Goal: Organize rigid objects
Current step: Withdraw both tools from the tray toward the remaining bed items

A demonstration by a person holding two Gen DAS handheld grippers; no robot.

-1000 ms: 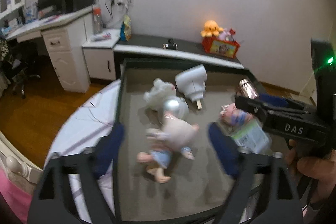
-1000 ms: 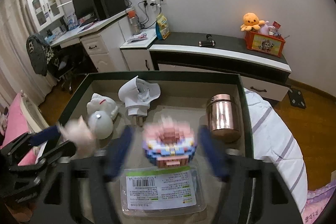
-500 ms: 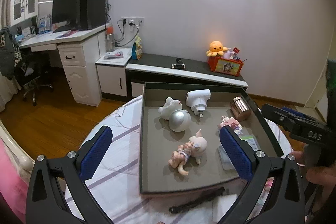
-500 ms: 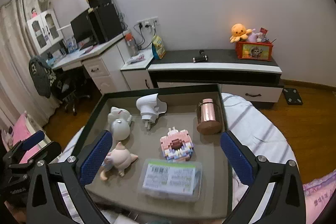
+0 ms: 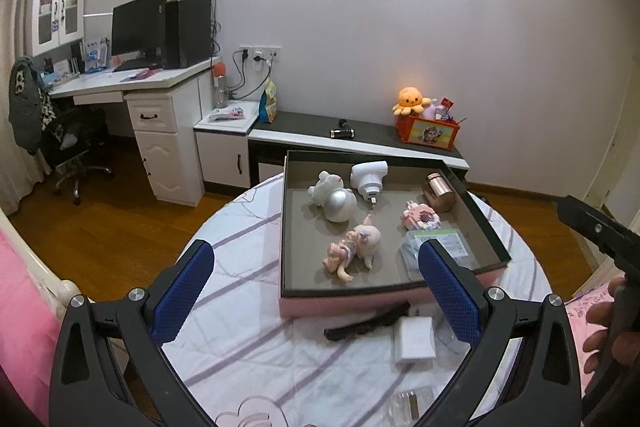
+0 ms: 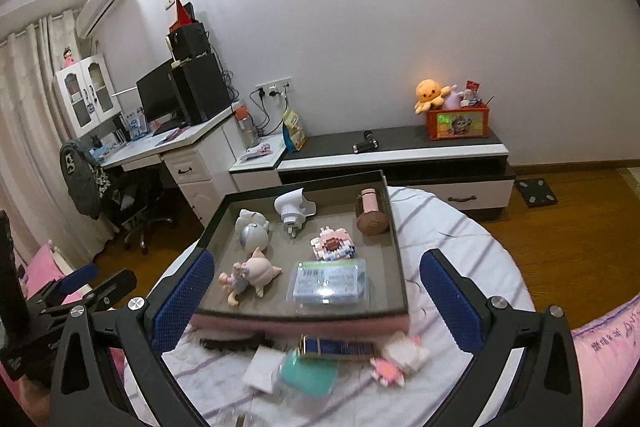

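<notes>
Where wood floor (image 5: 100, 227) shows, table (image 5: 248, 327) stands.

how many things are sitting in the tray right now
6: white cat figure with silver ball far left, white plug beside it, copper canister far right, block cake centre, doll near left, plastic pack near right.

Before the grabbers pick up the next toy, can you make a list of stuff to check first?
1. Left gripper open, holding nothing: ok.
2. Right gripper open, holding nothing: ok.
3. Dark-rimmed shallow tray on a pink base has bare floor left for more items: ok.
4. Loose things in front of the tray in view, like the teal flat case and white square box: ok.
5. Teal flat case sharp enough to aim at: not ok, blurred.
6. Small pink pig-headed doll lying inside the tray, clear of its rim: ok.
</notes>
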